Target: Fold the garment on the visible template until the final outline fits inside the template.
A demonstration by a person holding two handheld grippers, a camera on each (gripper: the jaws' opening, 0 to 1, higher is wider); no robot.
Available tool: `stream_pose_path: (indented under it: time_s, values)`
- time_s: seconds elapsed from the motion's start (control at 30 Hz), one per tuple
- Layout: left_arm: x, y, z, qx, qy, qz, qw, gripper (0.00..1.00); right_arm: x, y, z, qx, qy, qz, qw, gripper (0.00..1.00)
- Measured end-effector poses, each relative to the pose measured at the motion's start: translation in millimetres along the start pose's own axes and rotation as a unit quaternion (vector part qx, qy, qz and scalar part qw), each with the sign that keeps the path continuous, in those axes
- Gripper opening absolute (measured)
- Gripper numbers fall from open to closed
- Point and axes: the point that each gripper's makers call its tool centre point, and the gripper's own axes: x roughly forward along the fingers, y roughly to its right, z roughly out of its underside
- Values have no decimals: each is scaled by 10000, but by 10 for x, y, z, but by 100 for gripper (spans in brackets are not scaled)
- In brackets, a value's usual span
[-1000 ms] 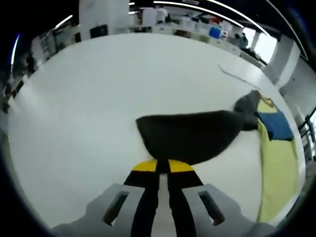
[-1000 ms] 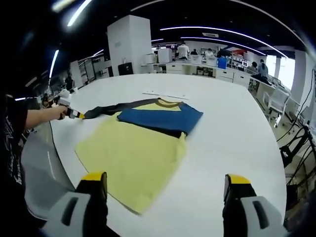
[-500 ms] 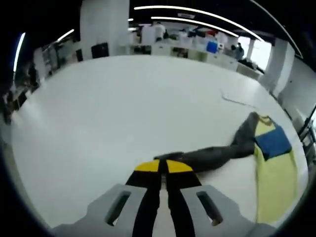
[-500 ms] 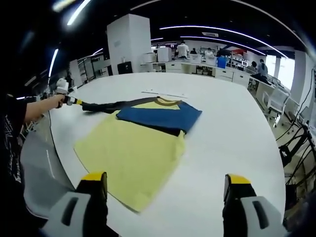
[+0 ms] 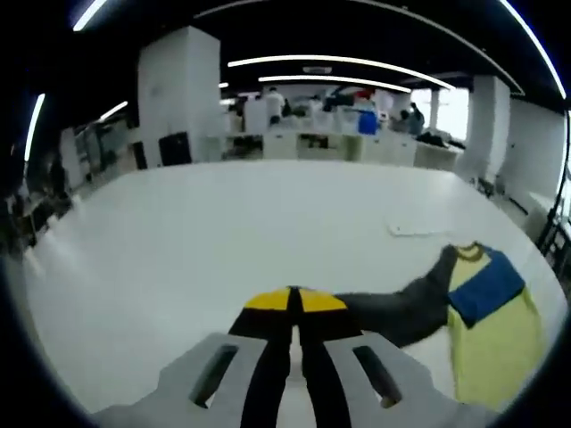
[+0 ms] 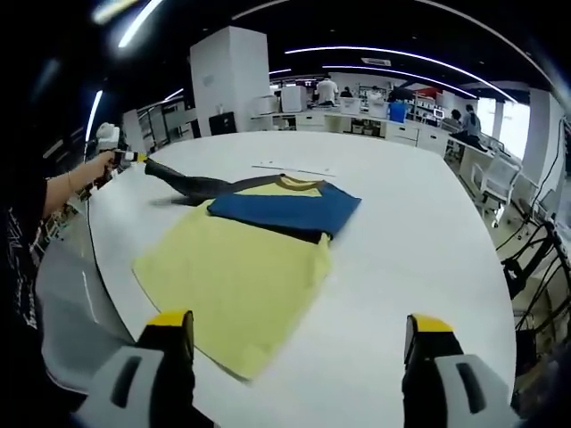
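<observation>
A yellow shirt [image 6: 234, 272] with a blue panel [image 6: 284, 208] lies flat on the white table [image 6: 419, 232] in the right gripper view. Its dark sleeve [image 6: 189, 184] is stretched up to the left, held in my left gripper [image 6: 140, 159], which a person's hand carries. In the left gripper view my left gripper [image 5: 295, 301] is shut on the dark sleeve [image 5: 397, 311], which runs right to the yellow and blue shirt [image 5: 489, 323]. My right gripper [image 6: 299, 332] stands wide open above the shirt's near edge, holding nothing.
A thin white strip [image 6: 293, 169] lies on the table beyond the shirt's collar. The table's curved edge [image 6: 76, 294] runs along the left. Desks, a white pillar [image 6: 230, 80] and people stand far behind.
My left gripper has lifted the dark sleeve off the table and pulled it further out to the left. The right gripper has stayed still.
</observation>
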Motion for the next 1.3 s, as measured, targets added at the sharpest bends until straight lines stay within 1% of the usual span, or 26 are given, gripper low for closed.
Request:
stream_pose_path:
  time_s: [0.13,0.17,0.2,0.23,0.33,0.37,0.4,0.43,0.47,0.5,0.53,0.57,0.67,0.8,0.87,0.9,1.0,1.1,1.23,1.3]
  values:
    - [43,-34,-65,175,26,-52,9998,0,-8,2,14,-7,-16,-1,10000,99]
    - [57,-35,-66,214,21,-38,9998,0,-10,4,16,-8,-17,1,10000,99]
    - [64,-11,-59,316,32,51,9995,0,-12,6,17,-5,-16,4,10000,99]
    - [74,-9,-49,312,54,80,9995,0,-17,-14,15,0,-15,7,10000,99]
    - [94,-28,85,410,-19,77,9991,0,-28,-63,28,-16,-62,5,10000,99]
    - [111,-59,188,429,-82,63,9990,0,-32,-83,33,-27,-75,10,10000,99]
    - [110,-82,299,389,-212,22,9990,0,-34,-93,35,-21,-77,11,10000,99]
    - [120,-129,493,260,-463,-36,9986,0,-38,-107,39,-7,-84,6,10000,99]
    - [132,-149,599,199,-565,-43,9982,0,-40,-113,41,-3,-88,8,10000,99]
    - [148,-182,740,59,-683,-65,9976,0,-42,-116,42,-3,-95,20,10000,99]
    - [160,-199,835,-19,-765,-64,9970,0,-44,-118,45,-1,-107,27,9999,99]
    - [170,-236,964,-105,-890,-118,9959,0,-43,-105,49,2,-122,36,9999,99]
    - [196,-283,1235,-287,-1185,-167,9924,0,-45,-108,36,-1,-128,54,9999,99]
    - [152,-227,1460,-489,-1431,-188,9883,0,-48,-115,19,-7,-131,80,9999,99]
    - [123,-179,1520,-551,-1503,-195,9869,0,-47,-122,16,-13,-143,85,9999,99]
    - [110,-151,1559,-634,-1597,-188,9849,0,-48,-123,15,-16,-146,88,9999,99]
    - [57,-59,1606,-566,-1667,-196,9842,0,-50,-122,12,-7,-140,100,9999,99]
    - [31,-26,1642,-568,-1709,-210,9834,0,-53,-116,22,-14,-164,117,9998,99]
    - [5,-16,1593,-580,-1653,-240,9842,0,-59,-115,22,-12,-157,114,9998,99]
    - [-11,-19,1531,-570,-1592,-253,9853,0,-62,-115,22,-14,-156,109,9998,99]
